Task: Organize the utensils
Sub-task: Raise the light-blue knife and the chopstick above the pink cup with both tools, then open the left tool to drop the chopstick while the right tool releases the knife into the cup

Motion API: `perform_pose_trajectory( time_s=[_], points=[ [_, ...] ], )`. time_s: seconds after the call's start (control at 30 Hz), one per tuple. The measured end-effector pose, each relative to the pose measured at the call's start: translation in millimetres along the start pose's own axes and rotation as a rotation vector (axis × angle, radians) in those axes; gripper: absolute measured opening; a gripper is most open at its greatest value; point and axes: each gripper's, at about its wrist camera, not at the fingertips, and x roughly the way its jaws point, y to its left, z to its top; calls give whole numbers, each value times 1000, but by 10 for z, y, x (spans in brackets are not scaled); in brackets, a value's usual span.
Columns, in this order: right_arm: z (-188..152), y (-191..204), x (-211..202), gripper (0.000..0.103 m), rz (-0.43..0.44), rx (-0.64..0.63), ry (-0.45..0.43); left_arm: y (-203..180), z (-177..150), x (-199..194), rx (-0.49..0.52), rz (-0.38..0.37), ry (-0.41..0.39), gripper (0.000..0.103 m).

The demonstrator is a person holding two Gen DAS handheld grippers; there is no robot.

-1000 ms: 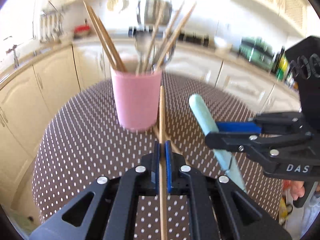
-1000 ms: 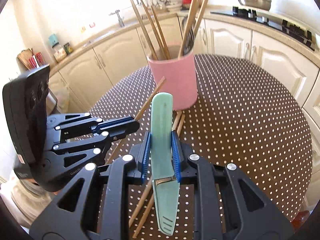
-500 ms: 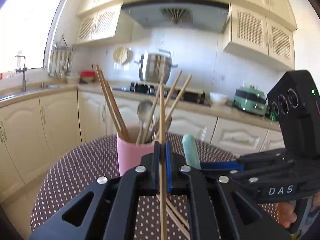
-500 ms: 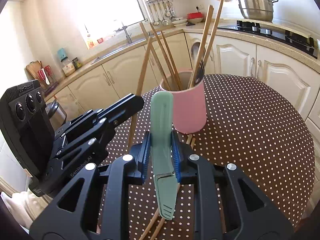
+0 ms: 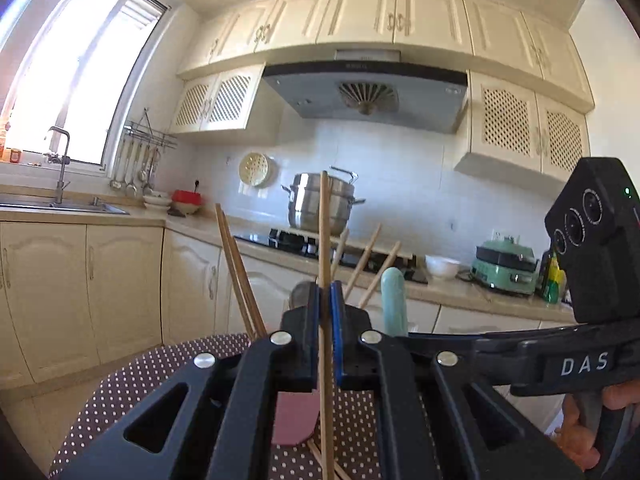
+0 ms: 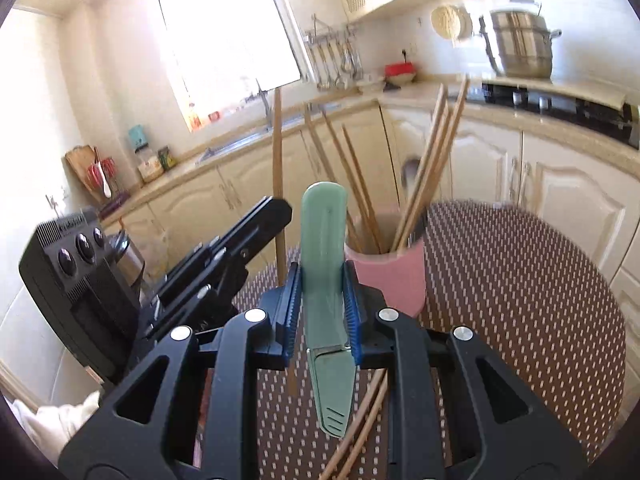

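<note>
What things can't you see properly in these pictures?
- Pink cup, left wrist view: mostly hidden behind the left gripper; only a lower patch shows.
- Spoon, left wrist view: just a grey blur behind the jaws.
- Loose chopsticks on the table, right wrist view: ends hidden by the right gripper and the bottom edge.
- Inside of the cup, right wrist view: the green knife blocks part of it.

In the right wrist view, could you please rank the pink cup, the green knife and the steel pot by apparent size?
1. green knife, inflated by nearness
2. pink cup
3. steel pot, far off, surely bigger in reality
</note>
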Motion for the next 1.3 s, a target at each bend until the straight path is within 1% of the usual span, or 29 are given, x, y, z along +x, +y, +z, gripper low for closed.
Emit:
perform_pose_trajectory(
  time_s=[0.23, 0.37, 0.57, 0.7, 0.87, 1.0, 1.07, 1.3],
  points=[
    [376, 96, -4, 21, -24, -7, -164, 45, 291, 174, -25, 32, -110, 5],
    [576, 113, 72, 21, -68, -23, -238, 84, 420, 351, -37, 68, -163, 5],
    [728, 85, 231, 21, -120, -56, -303, 185, 474, 609, -73, 117, -207, 5],
    [767, 2, 337, 21, -129, -47, -333, 234, 446, 732, -96, 147, -240, 5],
    [749, -61, 475, 21, -144, -63, -333, 241, 337, 879, -82, 173, -235, 5],
    [698, -93, 528, 21, -140, -64, -311, 249, 252, 953, -77, 165, -199, 6],
    [670, -107, 535, 21, -133, -57, -300, 253, 226, 943, -81, 152, -186, 6],
    [571, -103, 517, 21, -144, -58, -280, 249, 147, 828, -44, 138, -130, 6]
  ],
)
